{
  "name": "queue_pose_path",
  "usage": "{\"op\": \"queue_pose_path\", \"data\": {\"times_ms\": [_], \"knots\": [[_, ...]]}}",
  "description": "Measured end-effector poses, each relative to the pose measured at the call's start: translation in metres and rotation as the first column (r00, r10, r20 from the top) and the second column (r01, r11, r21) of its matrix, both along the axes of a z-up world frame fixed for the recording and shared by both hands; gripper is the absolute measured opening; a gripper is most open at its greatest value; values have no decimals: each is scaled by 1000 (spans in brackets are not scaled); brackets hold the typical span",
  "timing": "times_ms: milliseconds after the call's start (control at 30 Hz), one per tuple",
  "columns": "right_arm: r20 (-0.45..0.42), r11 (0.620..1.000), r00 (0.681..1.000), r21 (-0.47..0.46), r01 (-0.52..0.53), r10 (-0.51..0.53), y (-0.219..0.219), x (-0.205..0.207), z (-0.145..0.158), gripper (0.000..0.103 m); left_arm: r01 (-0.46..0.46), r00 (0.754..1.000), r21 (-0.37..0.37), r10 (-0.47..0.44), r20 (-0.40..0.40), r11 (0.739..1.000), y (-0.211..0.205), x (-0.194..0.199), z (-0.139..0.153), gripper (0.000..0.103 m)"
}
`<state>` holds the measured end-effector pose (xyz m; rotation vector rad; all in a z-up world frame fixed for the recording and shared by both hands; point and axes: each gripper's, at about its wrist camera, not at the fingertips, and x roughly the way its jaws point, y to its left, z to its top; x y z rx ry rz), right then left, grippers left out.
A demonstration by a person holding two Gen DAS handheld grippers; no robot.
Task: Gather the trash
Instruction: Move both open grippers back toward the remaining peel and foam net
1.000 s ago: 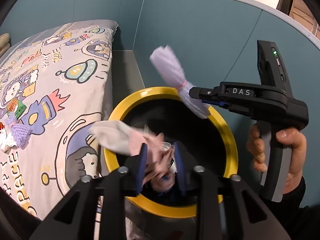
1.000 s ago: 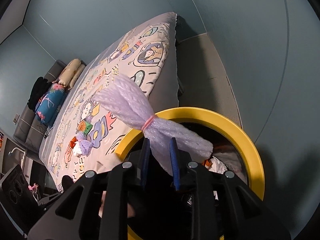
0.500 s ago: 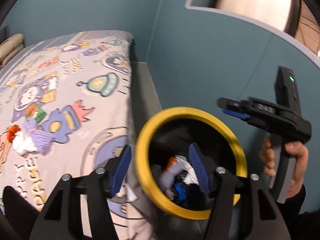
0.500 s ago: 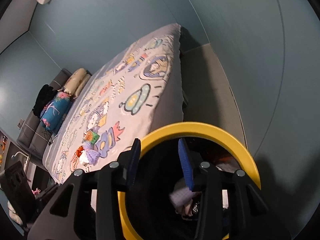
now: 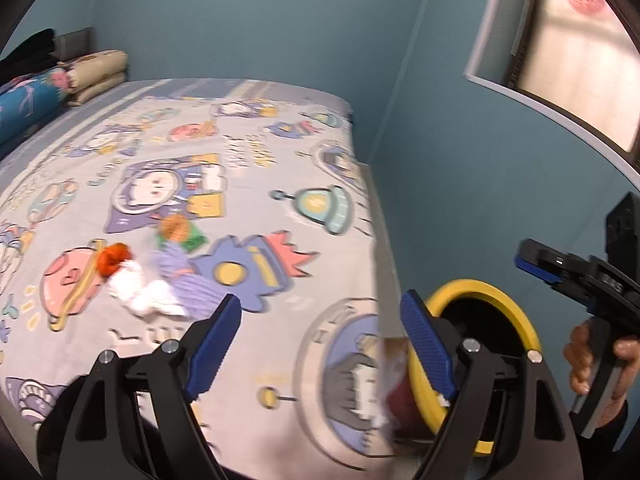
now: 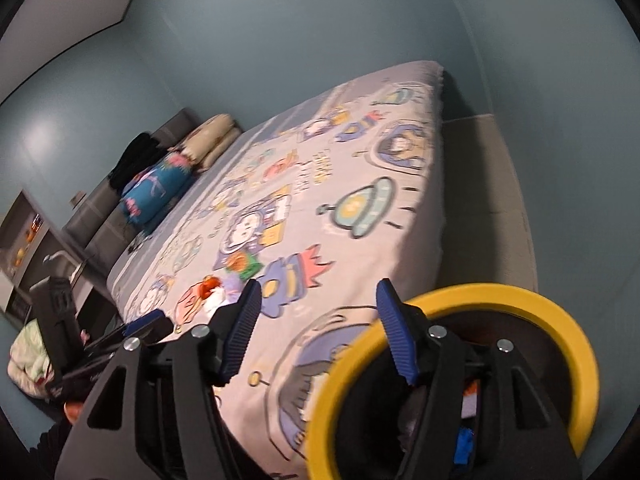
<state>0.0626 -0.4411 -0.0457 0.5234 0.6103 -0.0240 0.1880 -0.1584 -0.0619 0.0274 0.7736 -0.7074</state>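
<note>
While the left hand-held gripper (image 5: 320,332) spreads its blue pads wider with nothing between them, the left wrist view shows where the next pick lies: a small heap of trash (image 5: 160,280) on the bed (image 5: 248,184), up and to the left of the gripper, in the left-centre of the frame. It looks like a lilac bundle (image 5: 188,280) lying slantwise, its long axis running from upper left to lower right toward the left pad, with white tissue (image 5: 140,292) just beside it, an orange scrap (image 5: 114,258) at the upper left, and a green-and-orange wrapper (image 5: 180,234) just above. The yellow-rimmed bin (image 5: 516,312) sits at the lower right, beside the bed's edge; its dark mouth hides most of what is inside from here. At the right edge a hand grips the right hand-held gripper (image 5: 536,268).

Over to the right wrist view: the right hand-held gripper (image 6: 316,320) is opening too, nothing between its pads. The same heap (image 6: 220,288) sits just above its left pad, left of centre. The bin (image 6: 560,320) fills the lower right, with white, blue and orange scraps (image 6: 468,420) glimpsed inside. The left gripper (image 6: 148,324) shows at the lower left, and I judge it the nearer to the heap.
</note>
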Motion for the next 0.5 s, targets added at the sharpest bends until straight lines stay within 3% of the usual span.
{"op": "queue_pose_path", "data": {"times_ms": [233, 500], "knots": [[-18, 992, 993, -50, -118, 118, 46, 49, 0, 59, -136, 991, 13, 136, 15, 991, 56, 48, -9, 80], [-113, 962, 963, -91, -256, 245, 102, 118, -31, 59, -254, 966, 35, 255, -29, 966, 108, 109, -30, 80]]}}
